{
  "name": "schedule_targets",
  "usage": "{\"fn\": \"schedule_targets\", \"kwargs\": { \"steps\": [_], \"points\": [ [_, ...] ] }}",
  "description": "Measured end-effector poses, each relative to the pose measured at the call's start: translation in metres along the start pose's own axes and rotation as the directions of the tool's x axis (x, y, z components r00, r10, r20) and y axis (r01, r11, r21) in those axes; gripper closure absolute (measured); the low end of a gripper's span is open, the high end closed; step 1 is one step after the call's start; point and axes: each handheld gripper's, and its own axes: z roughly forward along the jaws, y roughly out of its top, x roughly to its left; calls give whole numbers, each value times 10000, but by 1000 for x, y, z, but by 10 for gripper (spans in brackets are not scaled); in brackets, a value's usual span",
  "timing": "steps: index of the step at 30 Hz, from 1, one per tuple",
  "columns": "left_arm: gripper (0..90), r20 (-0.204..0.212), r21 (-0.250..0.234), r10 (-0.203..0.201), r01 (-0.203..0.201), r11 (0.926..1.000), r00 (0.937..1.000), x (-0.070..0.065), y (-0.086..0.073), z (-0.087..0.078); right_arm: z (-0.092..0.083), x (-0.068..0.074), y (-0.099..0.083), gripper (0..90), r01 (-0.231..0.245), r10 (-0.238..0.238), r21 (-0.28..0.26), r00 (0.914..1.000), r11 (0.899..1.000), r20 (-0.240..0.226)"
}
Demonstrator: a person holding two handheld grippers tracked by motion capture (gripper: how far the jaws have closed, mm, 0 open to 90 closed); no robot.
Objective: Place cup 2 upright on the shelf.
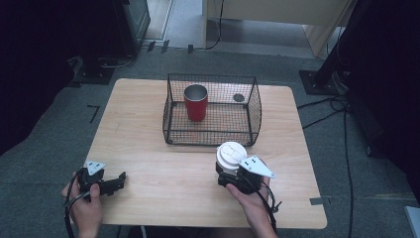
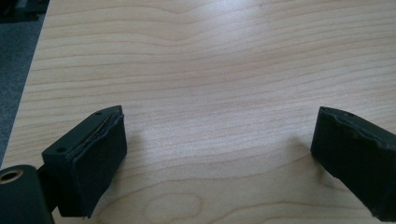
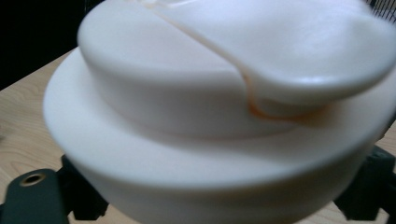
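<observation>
A white cup lid point(image 1: 230, 152) with a flip tab sits at the table's front right, just in front of the wire basket point(image 1: 213, 135). My right gripper point(image 1: 229, 169) is shut on it. In the right gripper view the lid point(image 3: 224, 107) looms large and close, and the black jaws hug its lower rim on both sides. A red cup point(image 1: 196, 102) with a metal rim stands upright inside the basket, left of its middle. My left gripper point(image 1: 122, 180) rests at the front left, pointing right. Its pads point(image 2: 100, 158) stand wide open over bare wood.
The black wire basket is open at the top and takes up the table's point(image 1: 158, 158) far middle. A small dark round spot point(image 1: 238, 97) shows at the basket's back right. Cables point(image 1: 341, 124) trail on the grey floor to the right.
</observation>
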Motion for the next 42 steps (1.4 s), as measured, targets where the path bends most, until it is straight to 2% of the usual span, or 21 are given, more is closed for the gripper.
{"fn": "schedule_targets", "kwargs": {
  "steps": [2,8,14,17,26,42],
  "points": [
    [42,-1,-1,-2,2,10000,10000,0,0,0,1,2,0,144,175,-172,-138,9997,9998,189],
    [42,-2,1,0,0,10000,10000,0,0,0,-1,2,1,161,316,-296,-400,9983,9987,496],
    [42,-5,-1,12,-12,10000,10000,0,0,0,-5,1,1,164,373,-352,-532,9985,9979,413],
    [42,-1,1,18,-18,10000,10000,0,0,0,-7,2,1,164,422,-400,-759,9988,9962,299],
    [42,-1,1,18,-18,10000,10000,0,0,0,-11,2,8,164,433,-399,-1108,9987,9929,322],
    [42,14,23,40,-40,10000,10000,0,0,0,-16,5,39,164,680,-609,-1831,9972,9807,440]
  ]
}}
